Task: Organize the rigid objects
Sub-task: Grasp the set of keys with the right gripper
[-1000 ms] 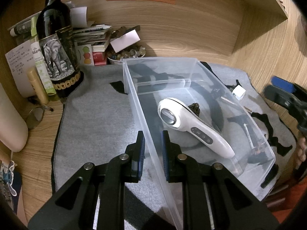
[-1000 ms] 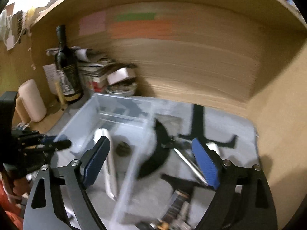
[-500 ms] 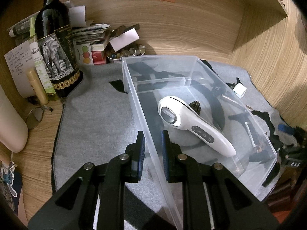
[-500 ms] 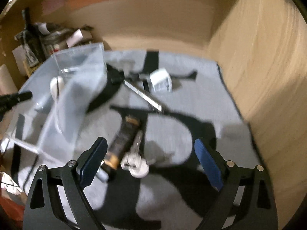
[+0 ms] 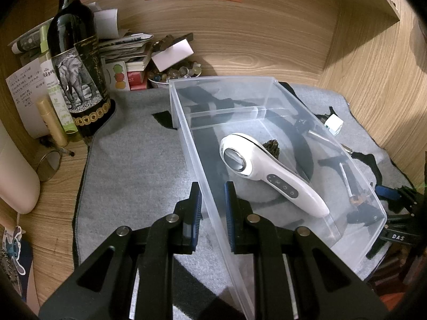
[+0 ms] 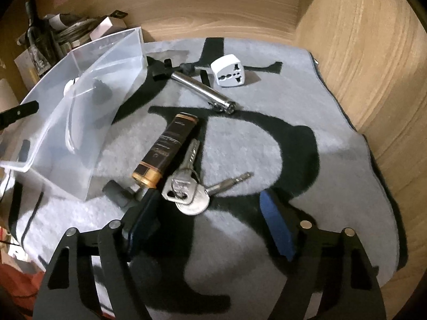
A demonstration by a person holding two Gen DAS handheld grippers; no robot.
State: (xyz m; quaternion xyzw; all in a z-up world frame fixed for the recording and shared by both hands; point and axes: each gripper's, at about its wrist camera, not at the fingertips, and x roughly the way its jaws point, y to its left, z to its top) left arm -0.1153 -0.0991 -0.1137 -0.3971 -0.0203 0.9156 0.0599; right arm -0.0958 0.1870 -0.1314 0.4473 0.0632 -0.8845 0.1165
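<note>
The left tongs (image 5: 212, 208) are clenched on the near wall of the clear bin (image 5: 277, 85), centre frame, which contains a white handheld device (image 5: 269, 170). The right tongs (image 6: 210, 224), released and just closing, hover low-centre behind the key bunch (image 6: 186, 189) on the grey mat (image 6: 333, 122), with nothing between them.

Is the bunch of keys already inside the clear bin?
No, the keys lie on the grey mat, outside the bin.
</note>
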